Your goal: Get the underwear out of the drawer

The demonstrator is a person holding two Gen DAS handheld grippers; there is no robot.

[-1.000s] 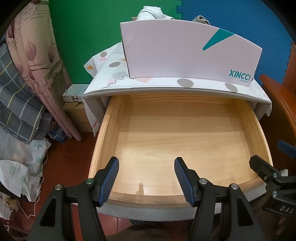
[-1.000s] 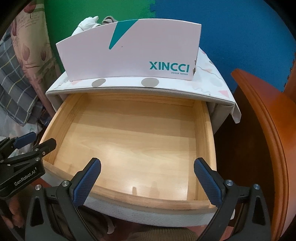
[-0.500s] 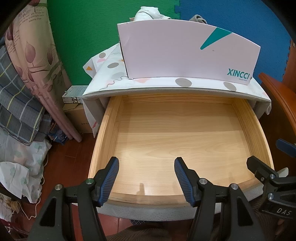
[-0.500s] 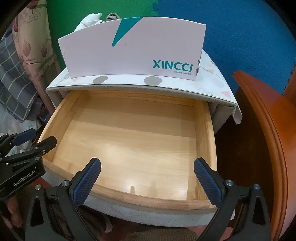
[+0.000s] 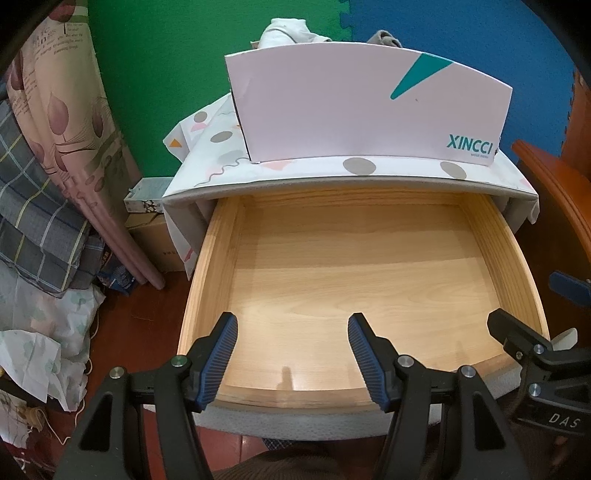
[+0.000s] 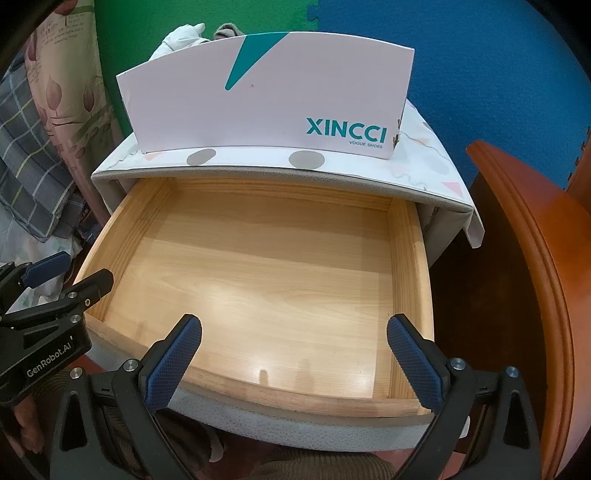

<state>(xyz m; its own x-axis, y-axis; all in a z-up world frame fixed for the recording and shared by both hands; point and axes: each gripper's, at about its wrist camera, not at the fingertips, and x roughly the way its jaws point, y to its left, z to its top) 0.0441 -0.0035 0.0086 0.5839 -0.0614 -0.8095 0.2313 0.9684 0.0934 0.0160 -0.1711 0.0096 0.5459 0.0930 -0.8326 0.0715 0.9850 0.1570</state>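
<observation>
The wooden drawer (image 5: 212,258) (image 6: 410,266) stands pulled out, and its floor shows bare wood with no cloth in it. On the cabinet top sits a pink XINCCI shoe box (image 5: 365,110) (image 6: 273,96). White and grey cloth (image 5: 288,31) (image 6: 184,38) pokes up from behind its front wall. My left gripper (image 5: 290,328) is open and empty over the drawer's front edge. My right gripper (image 6: 293,332) is open wider and empty, also at the front edge. Each gripper shows at the side of the other's view.
A patterned cloth (image 5: 207,147) covers the cabinet top. Folded bedding and a curtain (image 5: 44,166) pile up on the left, with cardboard boxes (image 5: 147,218) on the floor. A reddish wooden bed frame (image 6: 535,277) stands close on the right. Green and blue foam mats line the wall.
Both views have shifted slightly, so the box and drawer sit a little higher and closer. Both grippers stay open and empty.
</observation>
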